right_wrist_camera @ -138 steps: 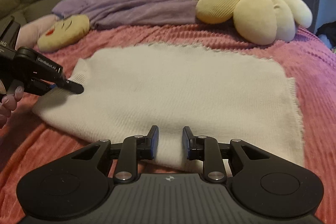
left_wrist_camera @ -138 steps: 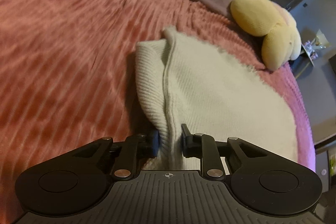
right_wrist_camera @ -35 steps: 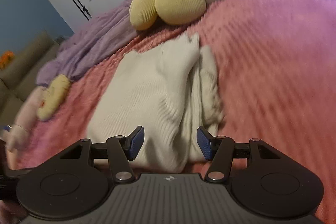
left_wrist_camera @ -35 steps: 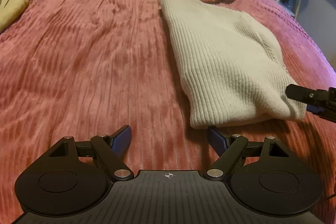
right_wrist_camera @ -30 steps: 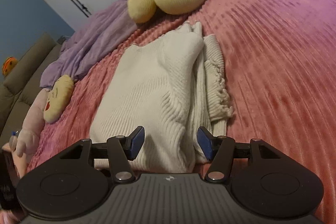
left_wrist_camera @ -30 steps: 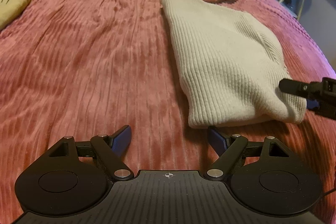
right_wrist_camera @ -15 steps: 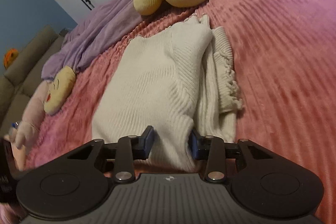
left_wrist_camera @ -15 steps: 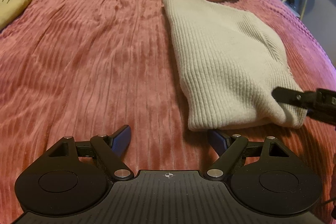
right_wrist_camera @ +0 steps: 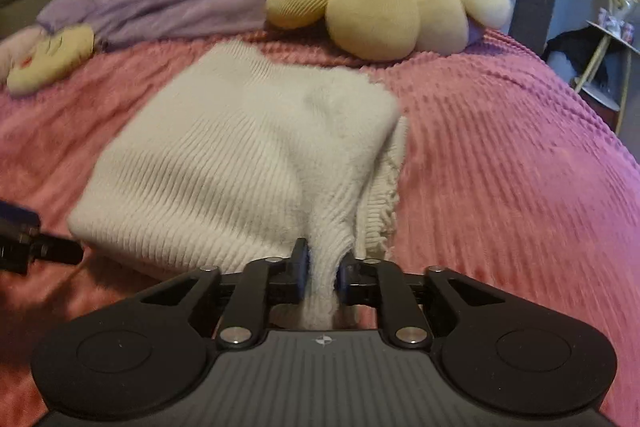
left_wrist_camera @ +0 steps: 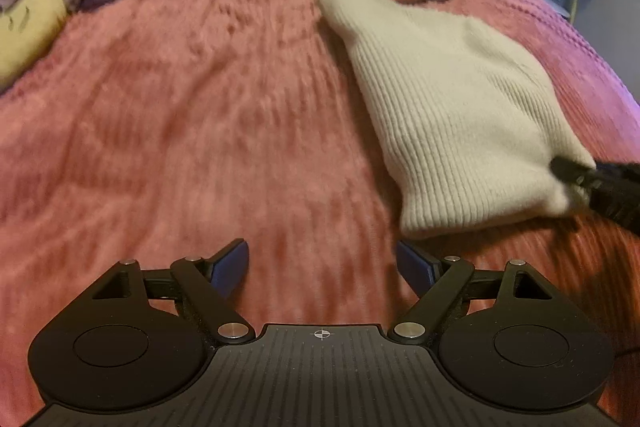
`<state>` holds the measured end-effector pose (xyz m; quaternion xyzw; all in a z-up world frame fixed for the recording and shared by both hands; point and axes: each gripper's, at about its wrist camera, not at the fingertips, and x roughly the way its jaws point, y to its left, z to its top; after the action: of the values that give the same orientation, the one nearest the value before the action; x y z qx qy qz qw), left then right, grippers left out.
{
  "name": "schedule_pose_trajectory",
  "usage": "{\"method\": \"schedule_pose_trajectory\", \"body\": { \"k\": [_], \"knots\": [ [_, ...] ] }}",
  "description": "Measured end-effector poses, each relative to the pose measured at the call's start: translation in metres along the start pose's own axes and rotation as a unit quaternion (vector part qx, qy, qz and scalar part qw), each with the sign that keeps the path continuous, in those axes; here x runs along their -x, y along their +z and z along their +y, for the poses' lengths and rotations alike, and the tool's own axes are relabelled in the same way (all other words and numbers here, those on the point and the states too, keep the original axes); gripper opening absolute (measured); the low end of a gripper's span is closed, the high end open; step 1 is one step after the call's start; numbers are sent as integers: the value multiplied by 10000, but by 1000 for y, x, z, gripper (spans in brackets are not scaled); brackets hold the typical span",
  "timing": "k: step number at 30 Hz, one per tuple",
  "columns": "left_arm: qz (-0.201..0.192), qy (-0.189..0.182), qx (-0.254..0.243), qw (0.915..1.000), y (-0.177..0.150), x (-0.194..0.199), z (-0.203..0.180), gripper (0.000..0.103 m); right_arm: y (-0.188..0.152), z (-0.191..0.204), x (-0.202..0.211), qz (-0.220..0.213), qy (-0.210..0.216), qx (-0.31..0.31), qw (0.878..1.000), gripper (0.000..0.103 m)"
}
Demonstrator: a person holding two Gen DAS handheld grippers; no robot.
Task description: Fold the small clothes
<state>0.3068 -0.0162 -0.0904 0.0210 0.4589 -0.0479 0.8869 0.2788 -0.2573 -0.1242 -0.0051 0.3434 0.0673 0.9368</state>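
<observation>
Cream knit sweater (right_wrist_camera: 240, 155) lies folded on the pink bedspread (right_wrist_camera: 500, 155), long axis running toward twelve o'clock, its near corner pinched tight in the right gripper (right_wrist_camera: 322, 269), while the left gripper (left_wrist_camera: 322, 263), spread wide, sits near its other corner at one o'clock.

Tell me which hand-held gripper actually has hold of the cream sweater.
The right hand-held gripper: it is shut on the near corner of the cream sweater. The left hand-held gripper is wide open over bare pink bedspread.
</observation>
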Motion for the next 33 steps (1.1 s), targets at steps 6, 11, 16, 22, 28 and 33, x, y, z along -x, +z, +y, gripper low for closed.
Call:
{"method": "schedule_pose_trajectory", "body": {
  "k": [6,11,16,22,28,33],
  "knots": [
    [-516,-200,494,9972,29,17,6,86,20,-15,29,-638,-126,-487,9967,30],
    [-375,-406,446,9975,43,-16,-15,87,35,9,8,-697,211,23,9973,22],
    [-239,-544,361,9976,35,-35,-17,91,23,18,-32,-369,-195,855,9955,20],
    [-718,-246,-298,9967,23,-25,-24,92,23,16,-35,-246,-179,1082,9937,20],
    [-991,-308,6,9946,57,-11,-21,88,52,5,-13,-739,-135,557,9956,22],
    [-975,-167,111,9950,77,-36,-25,88,70,2,-47,-533,-233,487,9971,22]
  ]
}}
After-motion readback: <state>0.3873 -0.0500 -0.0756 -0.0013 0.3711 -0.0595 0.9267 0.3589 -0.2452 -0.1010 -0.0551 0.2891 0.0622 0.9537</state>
